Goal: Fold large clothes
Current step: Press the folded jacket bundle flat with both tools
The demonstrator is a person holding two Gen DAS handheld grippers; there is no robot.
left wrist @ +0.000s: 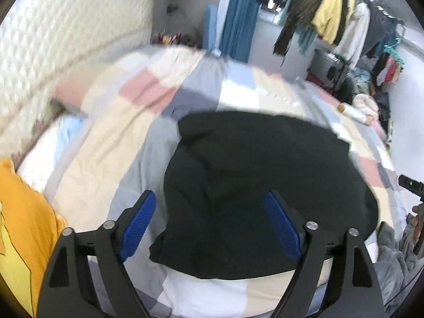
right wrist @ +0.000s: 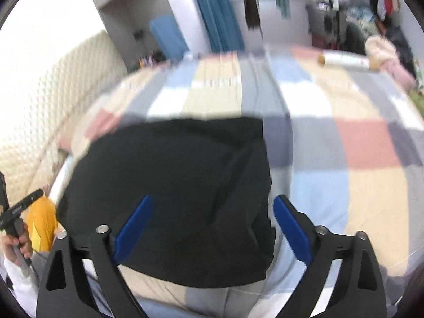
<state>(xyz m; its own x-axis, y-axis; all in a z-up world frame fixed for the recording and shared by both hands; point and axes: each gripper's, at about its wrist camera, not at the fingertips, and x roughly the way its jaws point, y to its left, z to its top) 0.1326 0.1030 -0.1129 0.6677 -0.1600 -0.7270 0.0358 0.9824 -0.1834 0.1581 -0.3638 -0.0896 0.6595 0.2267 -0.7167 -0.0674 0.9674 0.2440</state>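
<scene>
The left gripper (left wrist: 210, 222) is held with its blue-padded jaws spread wide and nothing between them, above the near edge of a black garment (left wrist: 259, 185); the right gripper (right wrist: 212, 228) is likewise held wide apart and empty over the same garment's near right part. The garment is laid folded into a rough rectangle on a pastel checked bedspread (right wrist: 344, 145), a yellow-orange cloth (left wrist: 23, 225) lying just beside its left. A roll (right wrist: 344, 60) is seen at the bed's far edge, and no writing can be read anywhere because of blur.

Black garment (left wrist: 254, 175); pastel checked bedcover (right wrist: 344, 143); blue gripper pads (left wrist: 139, 222); yellow-orange cloth (left wrist: 23, 228).
</scene>
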